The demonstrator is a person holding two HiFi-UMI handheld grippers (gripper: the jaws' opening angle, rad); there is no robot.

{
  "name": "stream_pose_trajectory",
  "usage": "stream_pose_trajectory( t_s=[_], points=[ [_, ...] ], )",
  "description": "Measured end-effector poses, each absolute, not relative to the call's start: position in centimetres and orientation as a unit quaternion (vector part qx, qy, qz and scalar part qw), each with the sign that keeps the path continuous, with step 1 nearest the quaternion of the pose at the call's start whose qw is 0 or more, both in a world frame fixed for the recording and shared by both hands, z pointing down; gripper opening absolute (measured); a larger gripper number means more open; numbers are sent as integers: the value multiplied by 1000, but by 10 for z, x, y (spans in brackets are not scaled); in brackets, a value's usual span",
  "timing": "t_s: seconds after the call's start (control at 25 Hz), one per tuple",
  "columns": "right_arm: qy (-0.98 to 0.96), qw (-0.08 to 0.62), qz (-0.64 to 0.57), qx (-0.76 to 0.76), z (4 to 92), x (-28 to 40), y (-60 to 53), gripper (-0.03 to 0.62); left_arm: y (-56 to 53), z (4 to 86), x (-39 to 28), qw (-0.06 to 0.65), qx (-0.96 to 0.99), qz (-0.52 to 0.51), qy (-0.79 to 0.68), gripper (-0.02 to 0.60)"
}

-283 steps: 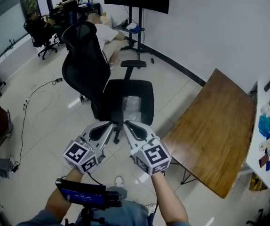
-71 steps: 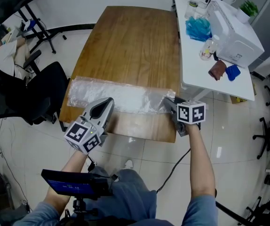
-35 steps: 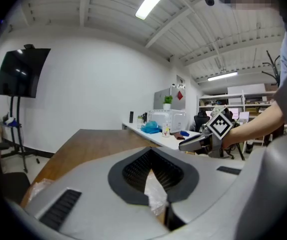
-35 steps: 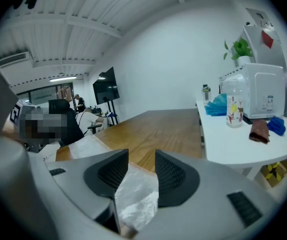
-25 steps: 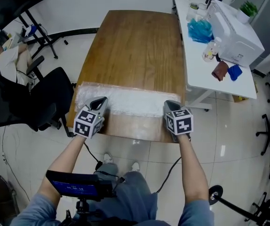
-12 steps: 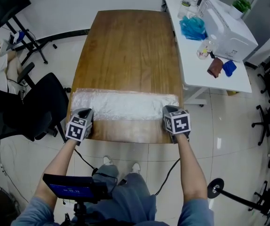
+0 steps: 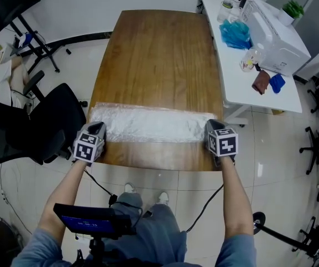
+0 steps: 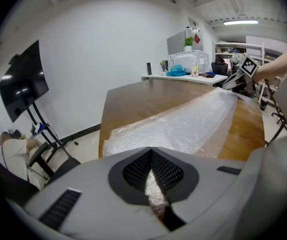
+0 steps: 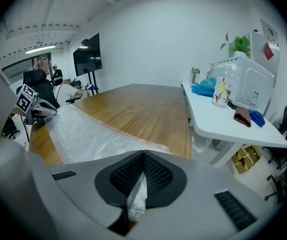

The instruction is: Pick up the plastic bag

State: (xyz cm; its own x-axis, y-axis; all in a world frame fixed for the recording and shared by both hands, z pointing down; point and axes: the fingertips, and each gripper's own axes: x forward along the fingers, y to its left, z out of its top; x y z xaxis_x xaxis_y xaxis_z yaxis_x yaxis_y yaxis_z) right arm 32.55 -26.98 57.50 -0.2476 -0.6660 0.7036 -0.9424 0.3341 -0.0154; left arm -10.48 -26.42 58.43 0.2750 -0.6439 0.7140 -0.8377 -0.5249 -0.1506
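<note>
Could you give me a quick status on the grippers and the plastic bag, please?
Left gripper shut on the clear crinkled plastic bag, left end. Right gripper shut on its right end. Bag stretched between them over the brown wooden table; nothing on it.

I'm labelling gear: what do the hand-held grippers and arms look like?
The left hand-held gripper and right hand-held gripper: grey shells, black textured pads, a cube of black-and-white square markers, a black cable each. Short blue sleeves.

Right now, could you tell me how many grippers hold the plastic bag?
2: the left gripper grips the plastic bag at its left end, the right gripper at its right end.
</note>
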Motion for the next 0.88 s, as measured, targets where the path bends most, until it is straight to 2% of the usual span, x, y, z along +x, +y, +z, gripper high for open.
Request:
stream_pose_trajectory(
  t_s=[0.28, 0.68, 0.88],
  points=[
    [-749, 306, 244, 535, 593, 328, -263, 0, -256, 590, -110, 152, 787, 366, -473, 14],
    [-751, 309, 240, 531, 597, 330, -266, 0, -259, 597, -111, 144, 779, 372, -484, 14],
    [-753, 286, 209, 554, 583, 334, -267, 0, -259, 567, -101, 137, 777, 356, -501, 14]
  ],
)
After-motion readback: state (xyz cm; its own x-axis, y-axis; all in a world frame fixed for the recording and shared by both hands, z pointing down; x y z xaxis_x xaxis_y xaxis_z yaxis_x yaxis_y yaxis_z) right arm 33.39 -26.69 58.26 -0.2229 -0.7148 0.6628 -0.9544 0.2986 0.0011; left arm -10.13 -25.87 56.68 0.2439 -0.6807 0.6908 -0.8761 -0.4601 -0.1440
